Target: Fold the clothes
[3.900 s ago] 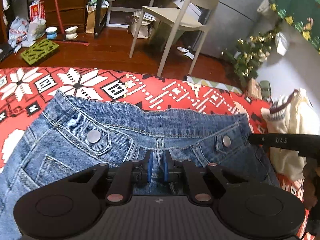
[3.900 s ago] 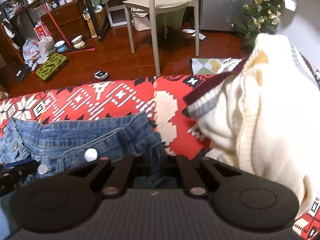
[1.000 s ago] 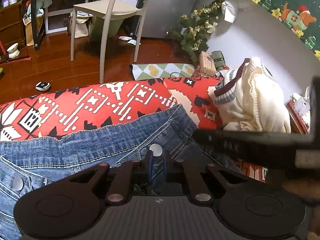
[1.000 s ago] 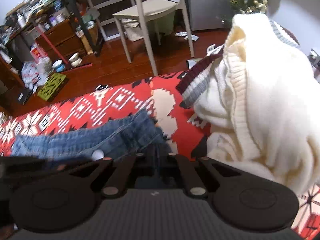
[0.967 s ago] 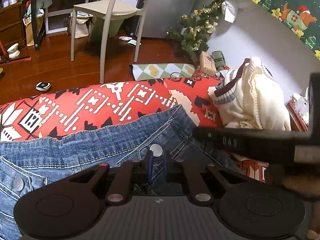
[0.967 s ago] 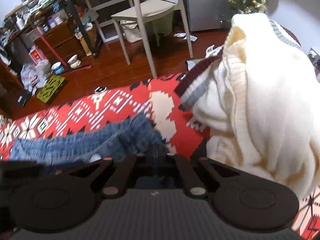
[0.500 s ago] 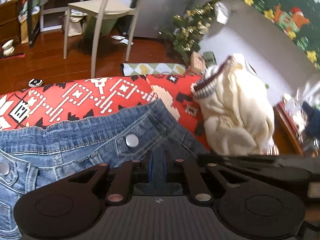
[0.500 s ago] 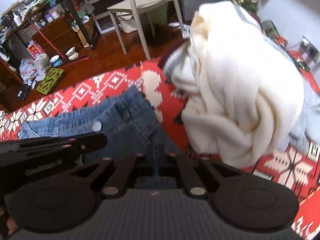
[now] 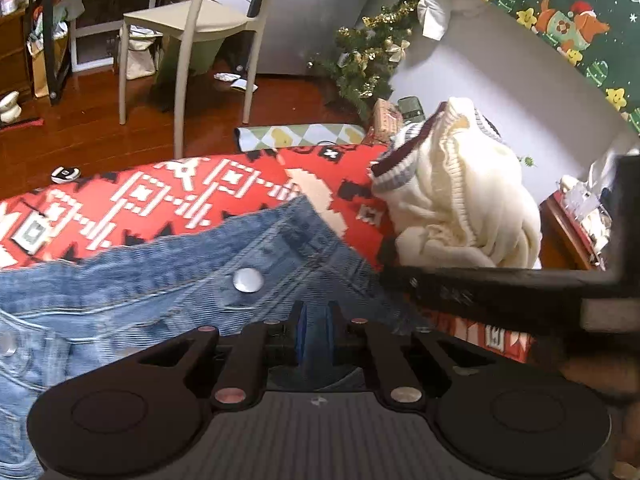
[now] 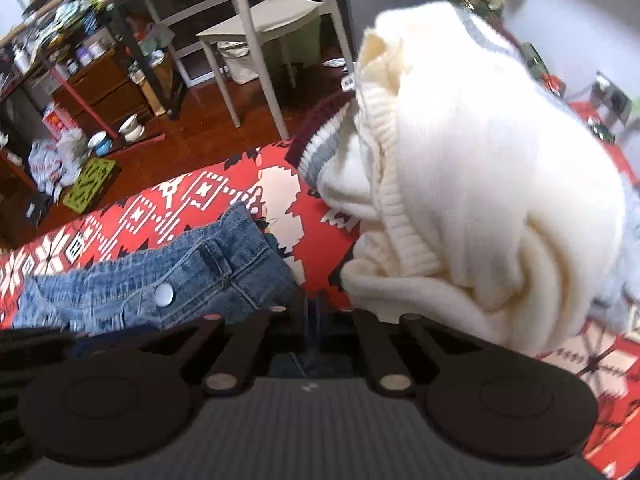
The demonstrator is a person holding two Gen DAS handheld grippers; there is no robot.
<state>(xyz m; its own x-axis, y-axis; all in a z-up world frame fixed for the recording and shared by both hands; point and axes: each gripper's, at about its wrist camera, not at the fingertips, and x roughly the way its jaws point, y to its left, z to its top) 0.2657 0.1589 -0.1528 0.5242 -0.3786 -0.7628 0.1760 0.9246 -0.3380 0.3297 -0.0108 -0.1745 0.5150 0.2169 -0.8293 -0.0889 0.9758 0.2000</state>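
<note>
My left gripper (image 9: 314, 330) is low over the red patterned blanket (image 9: 160, 200), fingers pinching the denim jeans (image 9: 180, 280) just below the waistband. My right gripper (image 10: 312, 320) sits beside it, clamped on their edge, cream sweater (image 10: 480, 184) close on its right.

dark wood floor (image 9: 100, 128); beige chair (image 9: 192, 24); grey wall (image 9: 500, 80)

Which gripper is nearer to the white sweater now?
Right. The right gripper pinches the jeans just beside the white sweater; the left gripper grips the jeans farther away, with red blanket between.
</note>
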